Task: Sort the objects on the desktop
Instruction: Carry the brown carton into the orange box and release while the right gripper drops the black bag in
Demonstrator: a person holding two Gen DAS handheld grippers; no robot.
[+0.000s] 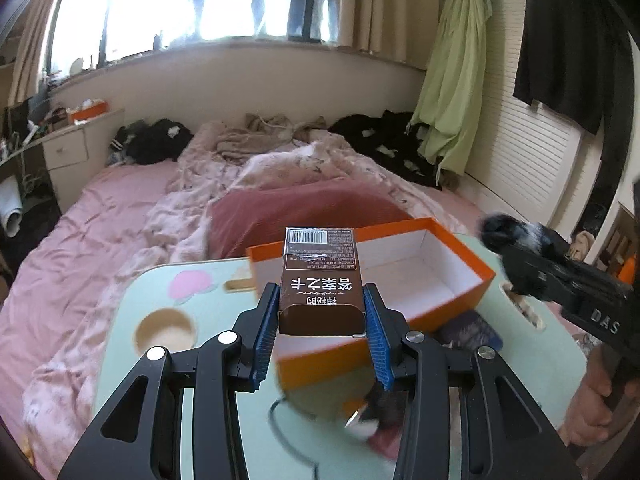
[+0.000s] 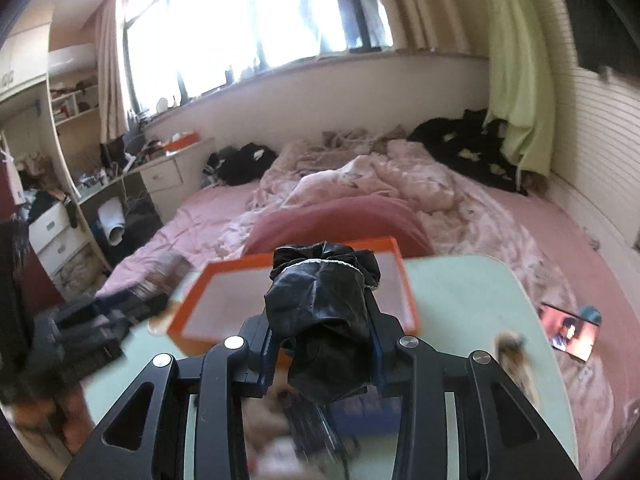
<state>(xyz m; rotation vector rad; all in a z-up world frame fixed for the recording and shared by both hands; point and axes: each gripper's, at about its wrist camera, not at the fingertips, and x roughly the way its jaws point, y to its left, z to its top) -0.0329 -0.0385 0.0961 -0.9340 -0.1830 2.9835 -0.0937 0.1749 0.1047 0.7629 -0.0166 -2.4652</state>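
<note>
Left hand-held gripper [image 1: 322, 316] clenched on a brown carton [image 1: 321, 280], blue pads pressing both of its narrow sides; carton upright in the grip, printing upside down to the camera, barcode at the far end. It is held above the near wall of an open orange box [image 1: 456, 300] with a white interior, which sits on the pale green bench [image 1: 132, 300]; nothing visible inside the part of the box on show. Bench has a round cup recess [image 1: 165, 330] and a pink cloud print [image 1: 190, 284] to the left of the box. A dark blue item [image 1: 476, 330] lies on the bench just beside the box's right near corner; blurred, kind unclear. Right hand-held gripper [image 2: 322, 334] grasping a bunched black scrunchie with white trim [image 2: 320, 292], held over the bench in front of the orange box [image 2: 192, 320]; in the left wrist view the same gripper [image 1: 560, 276] enters from the right with the dark bundle [image 1: 500, 232] at its tip, level with the box's far right corner. Blurred small objects on the bench beneath both grippers, not identifiable. A phone with a lit screen [image 2: 570, 330] lies on the pink bed [image 2: 560, 224] to the right of the bench. Behind: rumpled bedding, dark red pillow [image 1: 304, 208], window.
</note>
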